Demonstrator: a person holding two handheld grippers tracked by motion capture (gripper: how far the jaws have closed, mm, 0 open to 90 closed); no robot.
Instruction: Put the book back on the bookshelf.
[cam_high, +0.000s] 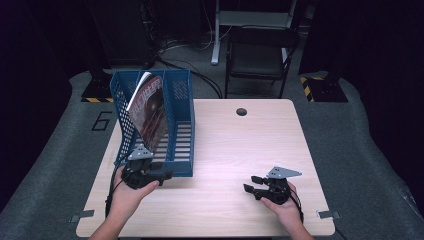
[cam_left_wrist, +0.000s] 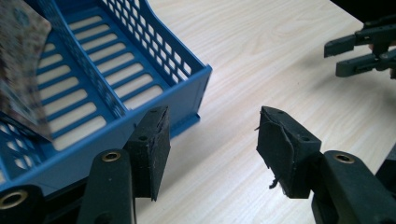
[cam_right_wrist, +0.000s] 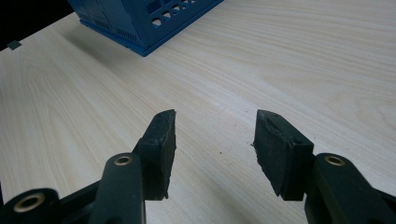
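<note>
A blue slotted file rack (cam_high: 183, 95) stands on the left half of the light wooden table (cam_high: 240, 145). A glossy magazine (cam_high: 150, 112) leans upright inside the rack's left compartment. My left gripper (cam_high: 166, 176) sits at the rack's near end, open, with nothing between its jaws. In the left gripper view the rack's front corner (cam_left_wrist: 187, 93) lies just left of the left gripper (cam_left_wrist: 212, 135), and the magazine's edge (cam_left_wrist: 21, 70) shows at far left. My right gripper (cam_high: 249, 183) rests low over the table's near right, open and holding nothing. Bare wood lies between the jaws of the right gripper (cam_right_wrist: 215, 130).
A dark folding chair (cam_high: 260, 55) stands behind the table. A round cable hole (cam_high: 242, 111) sits near the table's far edge. The right gripper (cam_left_wrist: 332, 59) shows at the upper right of the left gripper view. The rack's base corner (cam_right_wrist: 140, 23) lies far ahead.
</note>
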